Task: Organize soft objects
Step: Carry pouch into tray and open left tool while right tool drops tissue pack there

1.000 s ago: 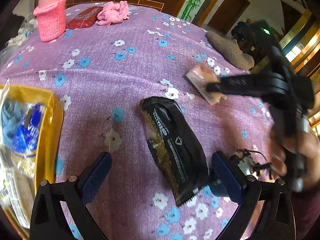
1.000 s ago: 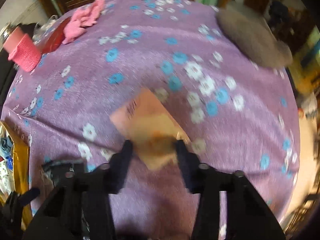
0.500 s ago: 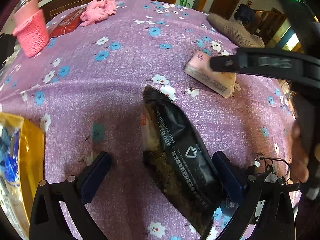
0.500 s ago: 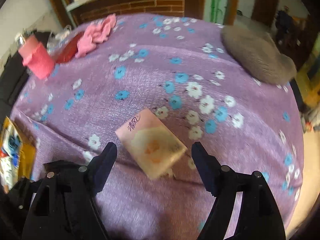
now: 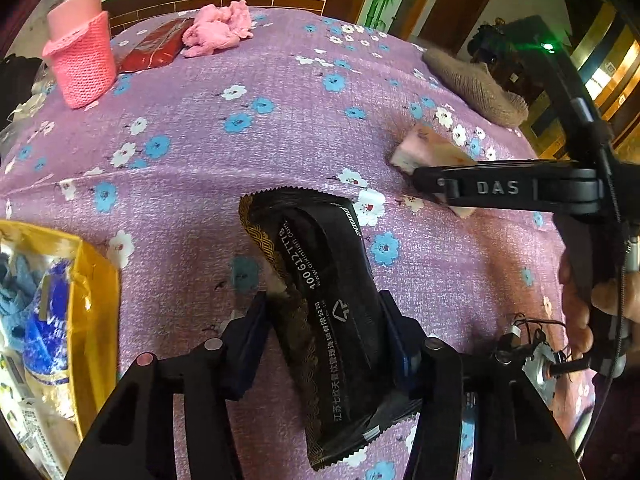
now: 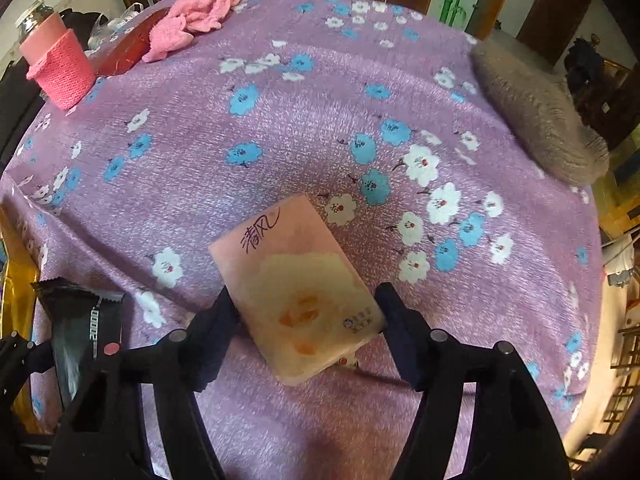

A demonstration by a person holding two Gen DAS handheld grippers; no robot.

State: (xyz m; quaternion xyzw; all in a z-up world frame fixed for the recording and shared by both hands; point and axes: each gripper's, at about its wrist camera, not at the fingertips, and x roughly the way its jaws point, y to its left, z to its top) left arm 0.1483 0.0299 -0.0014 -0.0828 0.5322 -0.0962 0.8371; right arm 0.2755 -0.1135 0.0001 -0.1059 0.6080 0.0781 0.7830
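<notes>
**Both jaws closing around packets on the flowered bedspread**

Left wrist view: the left gripper (image 5: 324,320) is seen closing, its jaws pressed against both sides of a black foil packet (image 5: 320,300) lying on the purple flowered bedspread (image 5: 248,148). A yellow bag (image 5: 96,300) lies left of the packet; a pink knitted cup sleeve (image 5: 82,64) stands far beyond it.

Right wrist view: the right gripper (image 6: 308,320) is closing around a pink tissue pack (image 6: 296,292), the jaws just at its edges; firm contact cannot be told. The black packet lies left of the pack.
</notes>
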